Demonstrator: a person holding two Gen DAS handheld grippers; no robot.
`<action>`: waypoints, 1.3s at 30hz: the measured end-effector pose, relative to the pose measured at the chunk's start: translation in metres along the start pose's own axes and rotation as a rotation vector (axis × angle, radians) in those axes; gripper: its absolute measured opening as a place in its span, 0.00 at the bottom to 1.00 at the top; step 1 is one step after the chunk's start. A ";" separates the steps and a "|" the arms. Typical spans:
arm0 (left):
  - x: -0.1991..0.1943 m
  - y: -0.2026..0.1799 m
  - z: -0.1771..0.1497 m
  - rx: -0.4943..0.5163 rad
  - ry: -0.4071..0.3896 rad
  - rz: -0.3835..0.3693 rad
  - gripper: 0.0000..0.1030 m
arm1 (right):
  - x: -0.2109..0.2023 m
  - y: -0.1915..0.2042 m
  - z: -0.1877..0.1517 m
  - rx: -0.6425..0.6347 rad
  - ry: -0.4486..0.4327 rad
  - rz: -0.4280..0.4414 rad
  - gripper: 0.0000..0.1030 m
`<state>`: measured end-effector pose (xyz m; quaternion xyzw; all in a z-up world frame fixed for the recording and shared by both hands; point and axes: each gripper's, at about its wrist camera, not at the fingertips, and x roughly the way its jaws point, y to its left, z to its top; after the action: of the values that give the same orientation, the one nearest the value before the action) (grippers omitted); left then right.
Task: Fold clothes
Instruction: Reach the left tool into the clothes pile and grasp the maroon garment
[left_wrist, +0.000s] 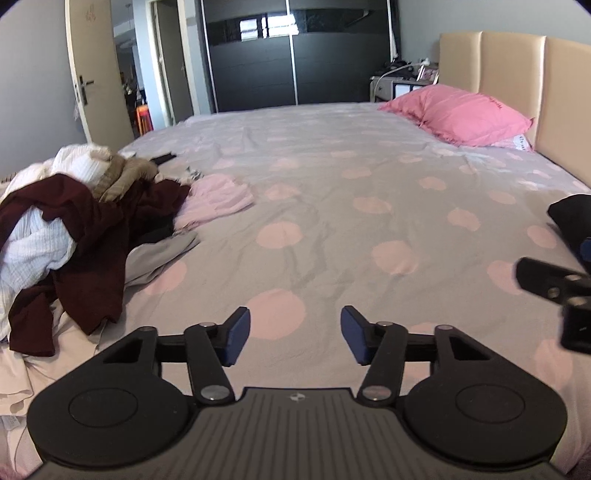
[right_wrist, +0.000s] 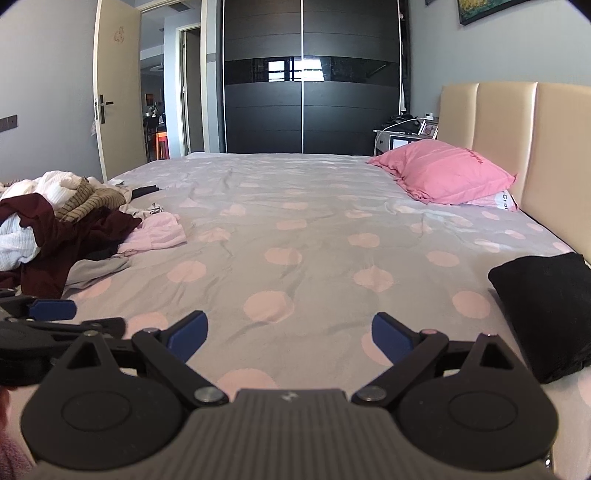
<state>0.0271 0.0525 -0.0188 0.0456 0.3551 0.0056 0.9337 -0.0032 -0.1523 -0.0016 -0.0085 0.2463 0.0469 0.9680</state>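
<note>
Hovering apart and empty over bed (left_wrist: 332, 177): left claw (left_wrist: 294, 334), right claw (right_wrist: 290, 338); soft, light clothes pile (left_wrist: 74, 221), best pinched at an edge.

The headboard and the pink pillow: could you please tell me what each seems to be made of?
The headboard looks like cream leather or faux leather, which one unclear: smooth padded panels with a soft sheen. The pink pillow looks like matte woven fabric, probably cotton, with a ruffled edge and fine creases.
</note>
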 end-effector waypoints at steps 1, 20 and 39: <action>0.005 0.010 0.002 -0.016 0.016 0.012 0.41 | 0.003 0.000 0.001 -0.002 0.002 -0.002 0.93; 0.102 0.198 -0.018 -0.336 0.057 0.321 0.40 | 0.097 0.007 0.002 -0.031 0.124 -0.056 0.86; 0.046 0.173 0.018 -0.292 -0.204 0.143 0.05 | 0.106 0.034 -0.006 -0.132 0.118 0.005 0.86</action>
<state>0.0769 0.2251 -0.0209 -0.0650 0.2500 0.1186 0.9587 0.0833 -0.1096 -0.0576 -0.0742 0.2991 0.0648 0.9491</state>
